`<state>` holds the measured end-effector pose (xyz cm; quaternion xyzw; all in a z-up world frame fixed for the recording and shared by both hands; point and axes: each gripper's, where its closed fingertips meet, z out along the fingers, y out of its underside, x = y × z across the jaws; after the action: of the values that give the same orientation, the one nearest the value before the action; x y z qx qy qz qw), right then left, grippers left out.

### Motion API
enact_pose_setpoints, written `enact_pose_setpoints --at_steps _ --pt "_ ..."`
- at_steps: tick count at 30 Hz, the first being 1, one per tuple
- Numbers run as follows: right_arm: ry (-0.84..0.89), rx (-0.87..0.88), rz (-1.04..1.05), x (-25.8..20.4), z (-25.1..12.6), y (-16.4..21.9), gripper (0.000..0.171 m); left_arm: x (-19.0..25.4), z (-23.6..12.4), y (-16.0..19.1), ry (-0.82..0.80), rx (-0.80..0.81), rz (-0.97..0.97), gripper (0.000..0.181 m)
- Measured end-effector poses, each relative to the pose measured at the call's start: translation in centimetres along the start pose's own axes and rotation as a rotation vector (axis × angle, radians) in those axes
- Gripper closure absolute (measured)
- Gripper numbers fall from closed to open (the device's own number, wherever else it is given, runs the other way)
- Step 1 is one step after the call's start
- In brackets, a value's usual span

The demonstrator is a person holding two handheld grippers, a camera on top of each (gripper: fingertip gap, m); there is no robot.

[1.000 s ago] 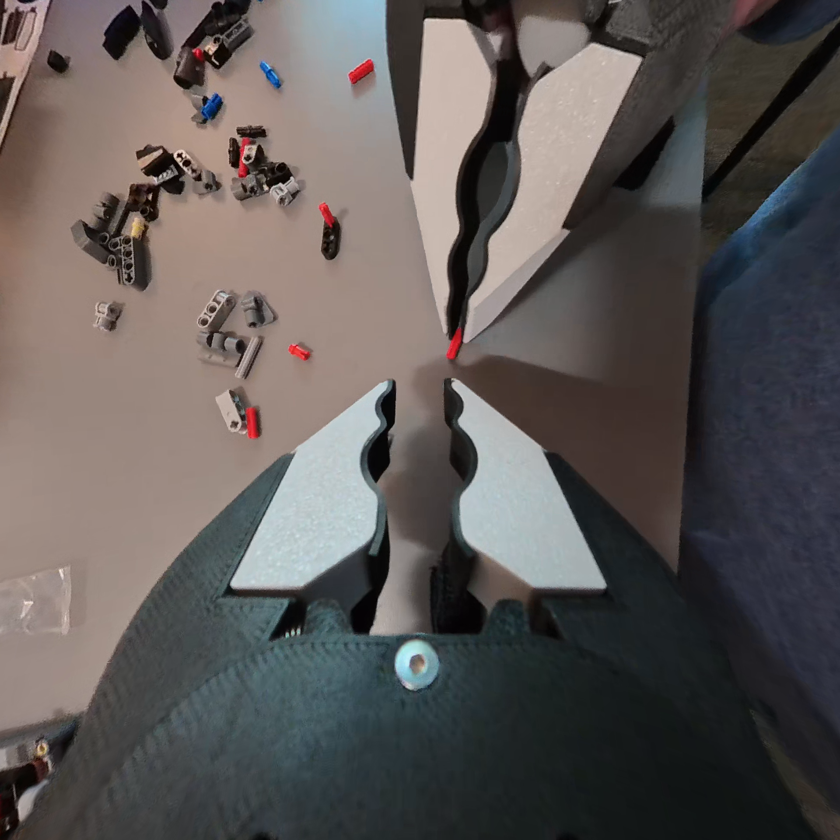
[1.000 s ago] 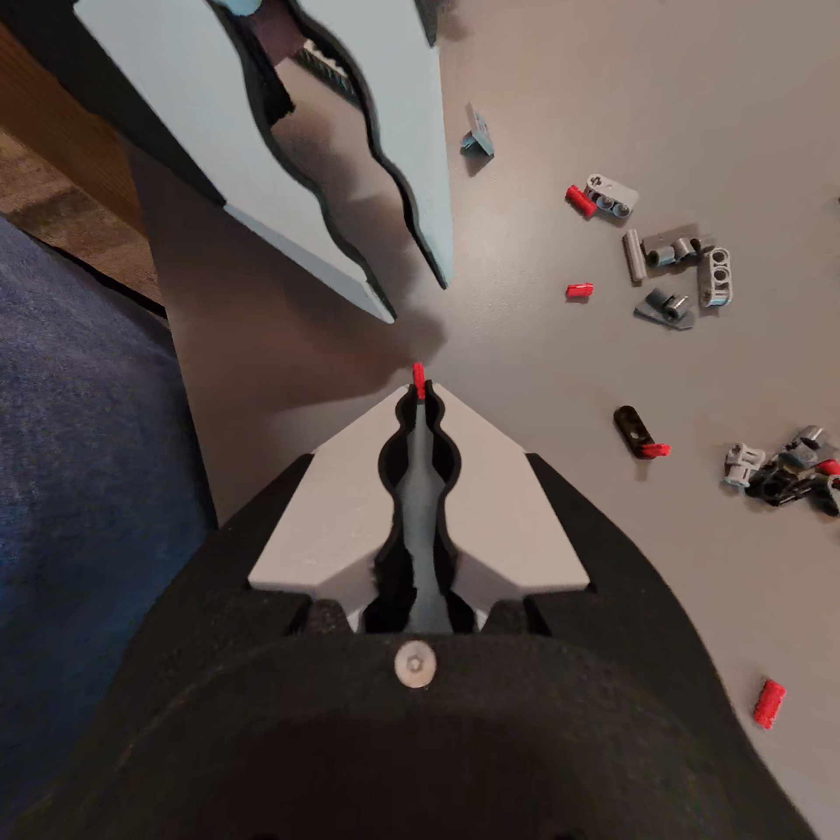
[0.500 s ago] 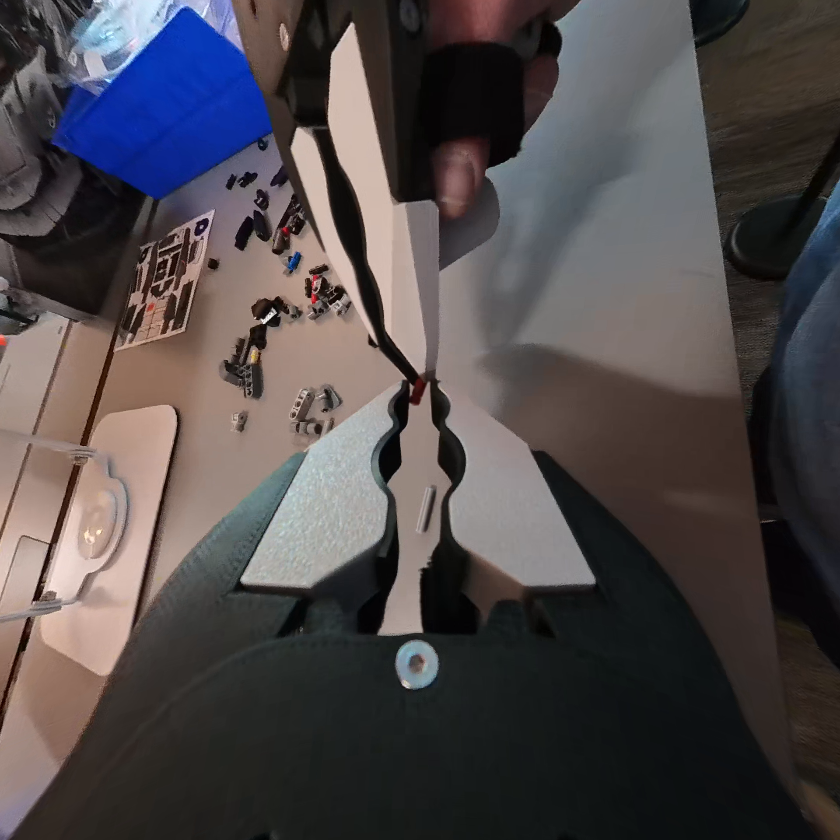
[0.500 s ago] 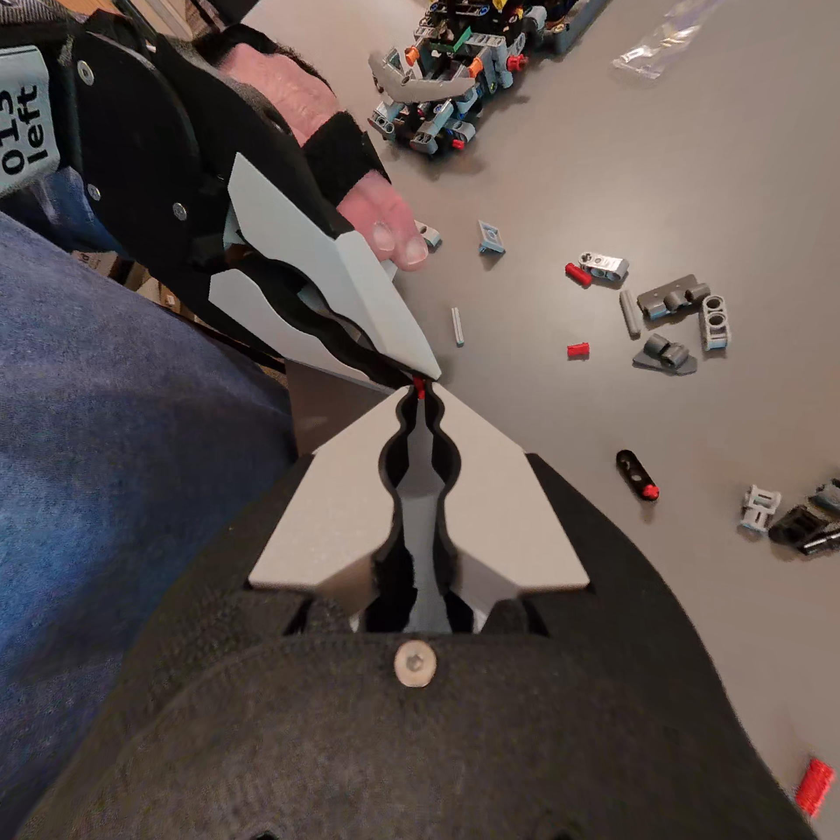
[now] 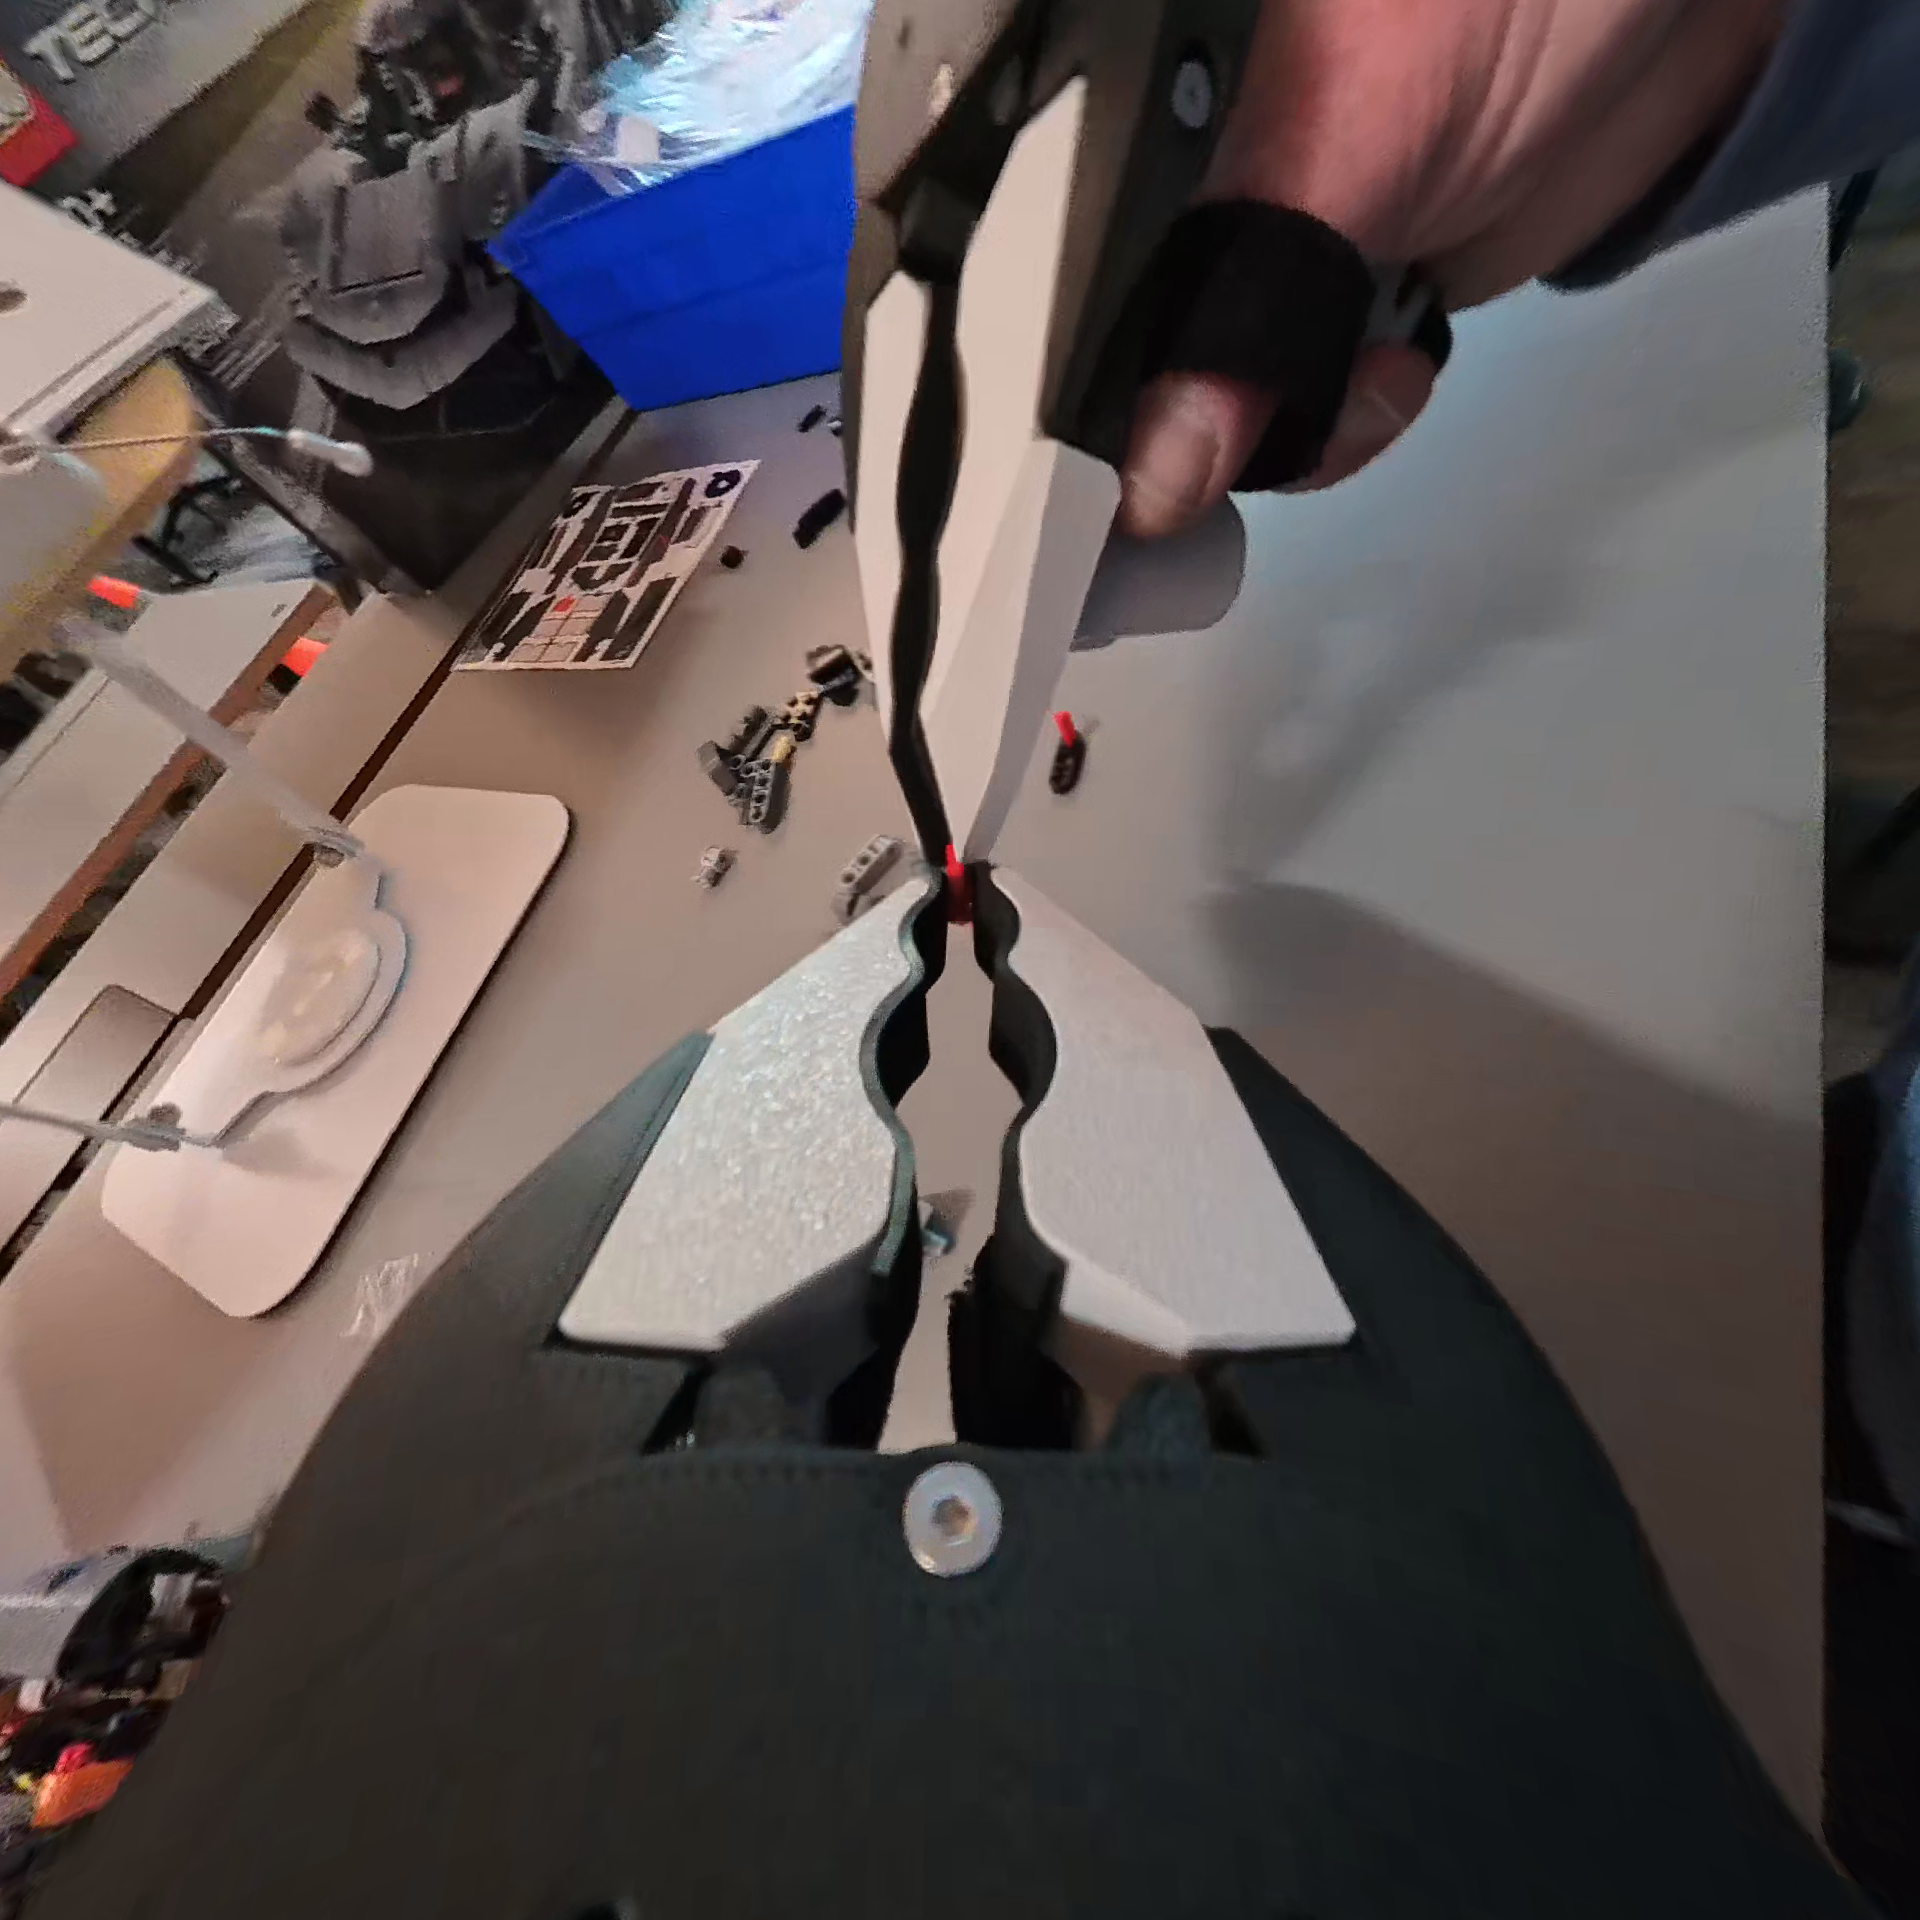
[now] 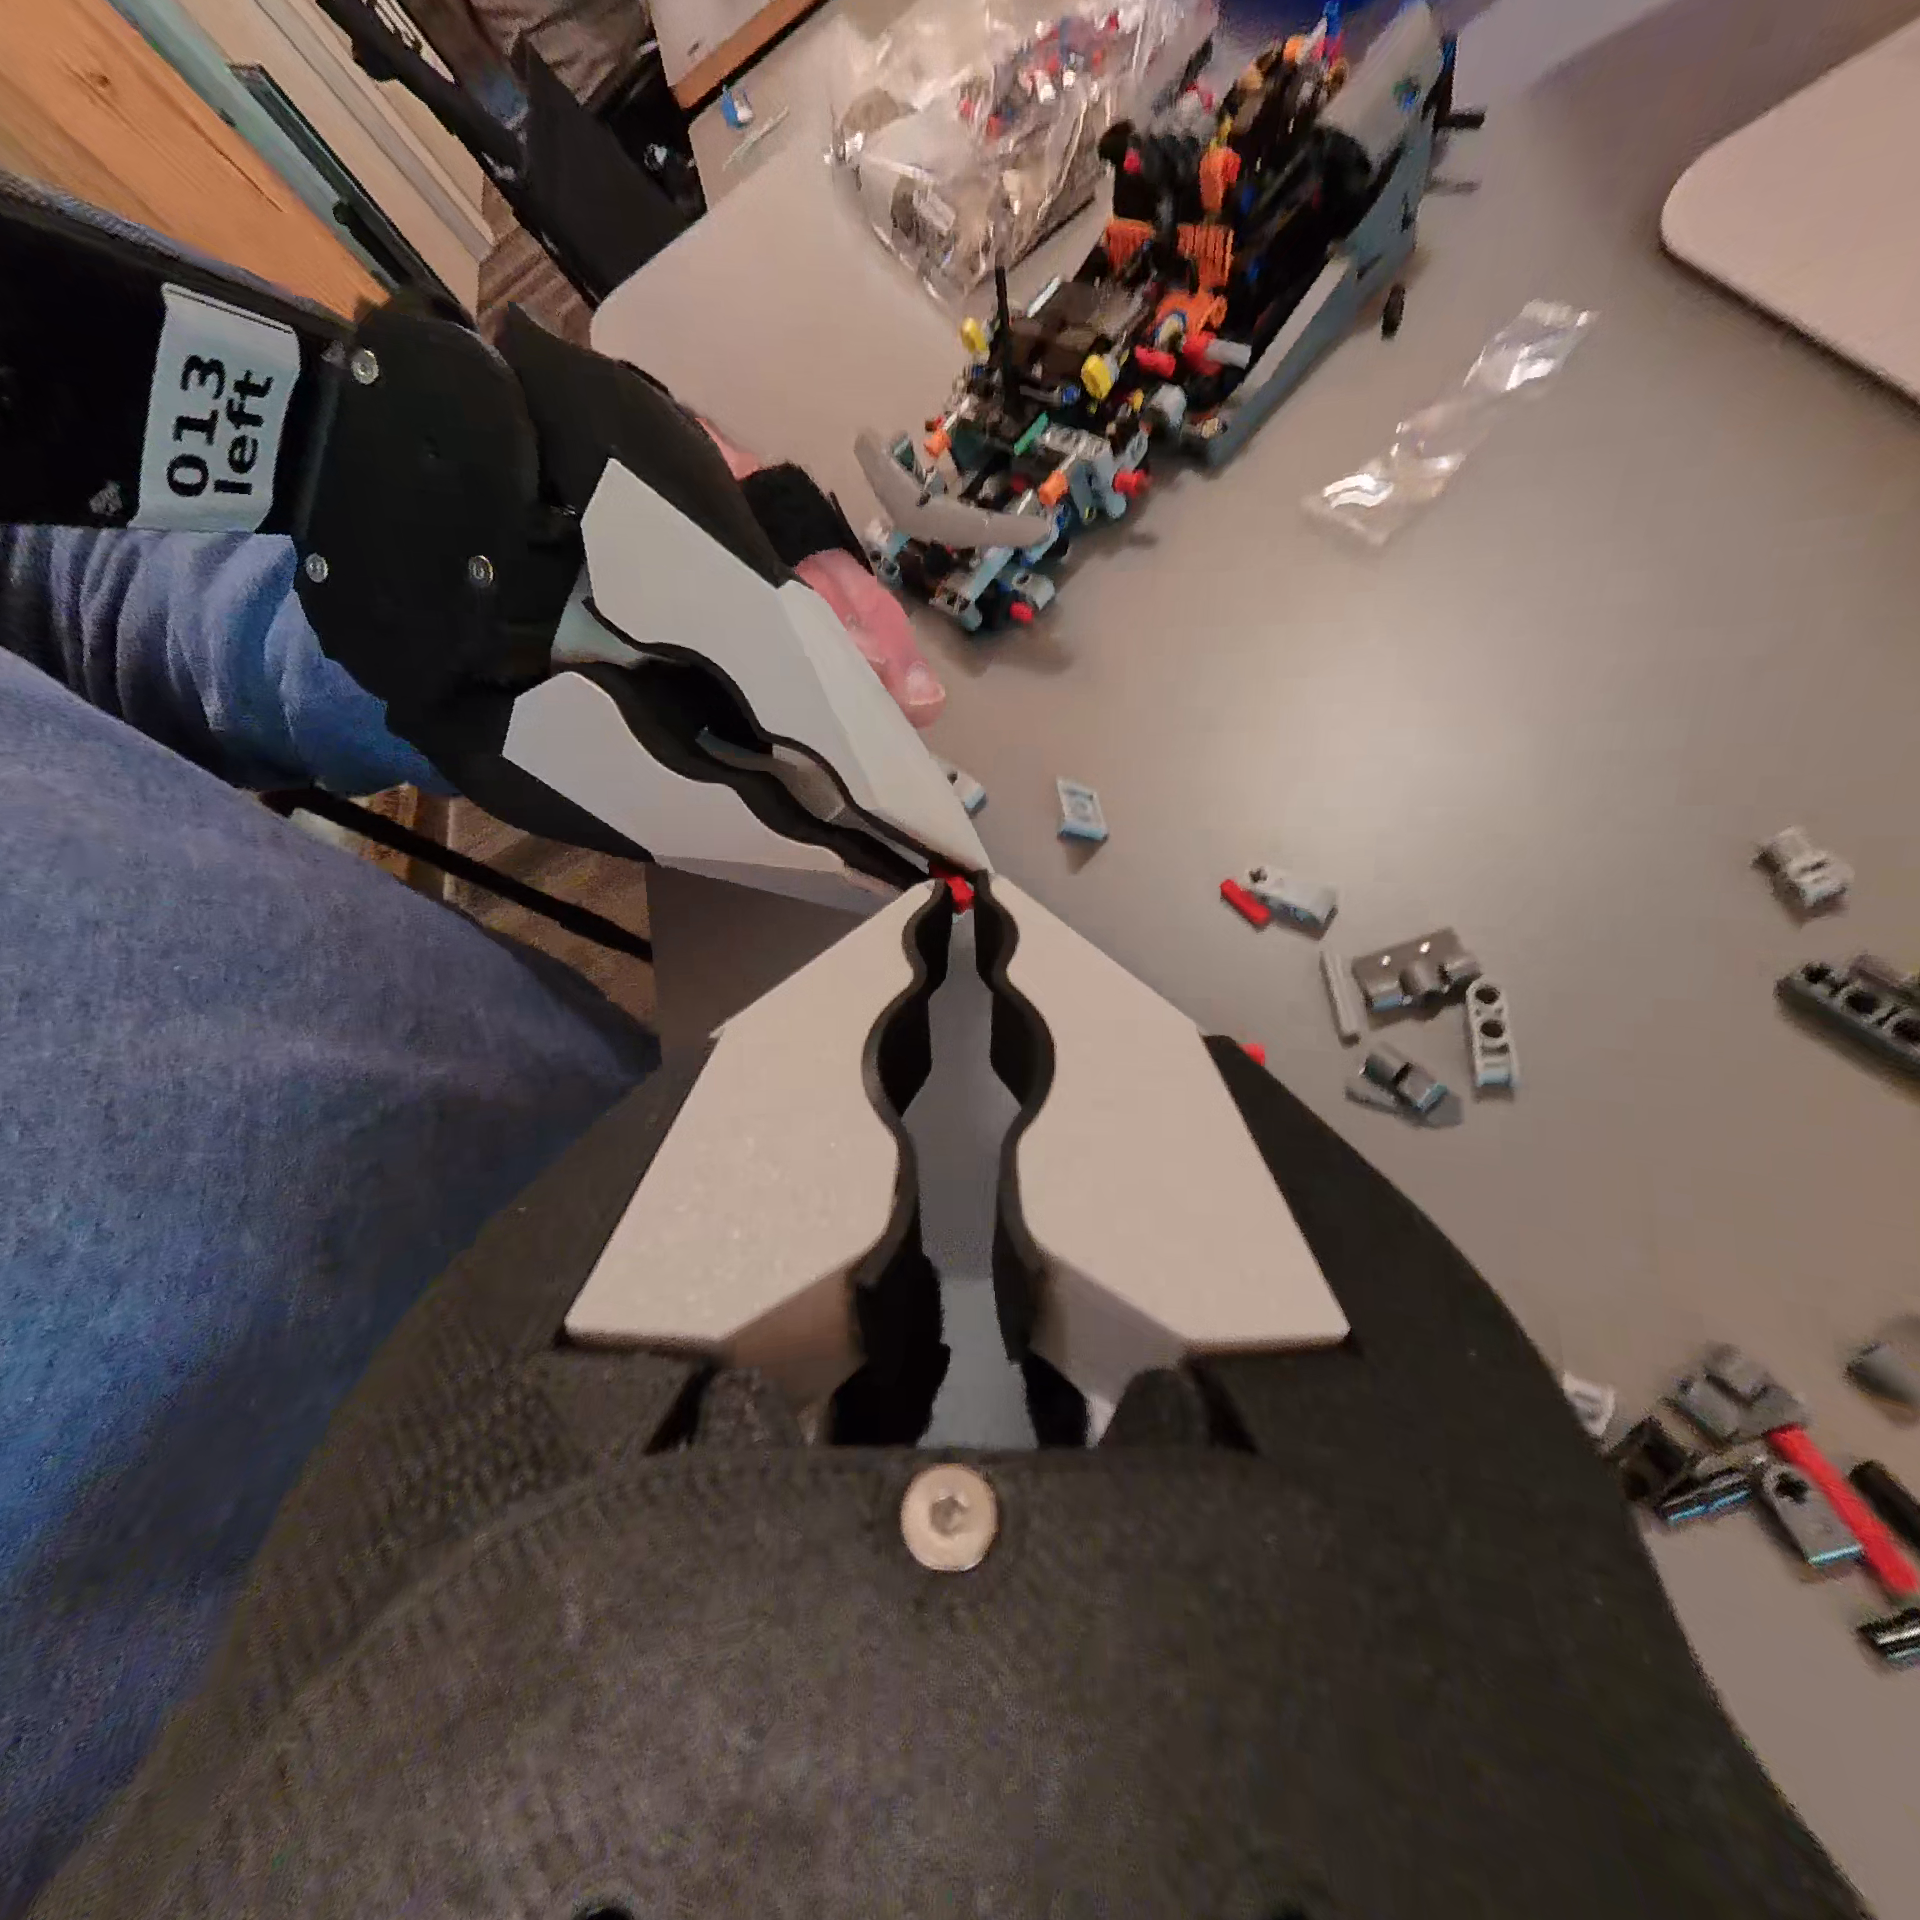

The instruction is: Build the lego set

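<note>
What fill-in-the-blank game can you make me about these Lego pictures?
The right gripper's jaws pinch a tiny ___ pin.
The bin behind the sticker sheet is ___.
The half-built model stands on the ___.
Missing words: red, blue, table.

Pin (image 5: pixel 954 896) between both grippers' jaws

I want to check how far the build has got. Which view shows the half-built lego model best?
The right wrist view: the half-built lego model stands whole on the table at the far side, with its orange, black and grey parts plain. The left wrist view catches only a blurred corner of it at the lower left edge.
</note>
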<state>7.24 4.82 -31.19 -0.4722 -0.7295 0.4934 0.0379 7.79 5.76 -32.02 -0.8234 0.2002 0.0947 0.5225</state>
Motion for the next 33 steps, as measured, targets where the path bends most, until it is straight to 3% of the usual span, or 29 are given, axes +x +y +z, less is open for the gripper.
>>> enact_pose_setpoints --at_steps 10,21,33 --pt "0.069 0.156 -0.074 -0.1 -1.0 -4.5 0.170 -3.3 -1.5 -2.2 0.013 0.155 -0.242 0.179" --pt "0.065 0.192 -0.075 0.3 -3.4 -5.2 0.162 -4.1 -1.6 -4.2 0.062 0.286 -0.359 0.179" --pt "-0.142 0.251 0.157 -0.5 -3.6 -5.4 0.165 -4.3 -1.3 -5.0 -0.051 0.243 -0.084 0.179"
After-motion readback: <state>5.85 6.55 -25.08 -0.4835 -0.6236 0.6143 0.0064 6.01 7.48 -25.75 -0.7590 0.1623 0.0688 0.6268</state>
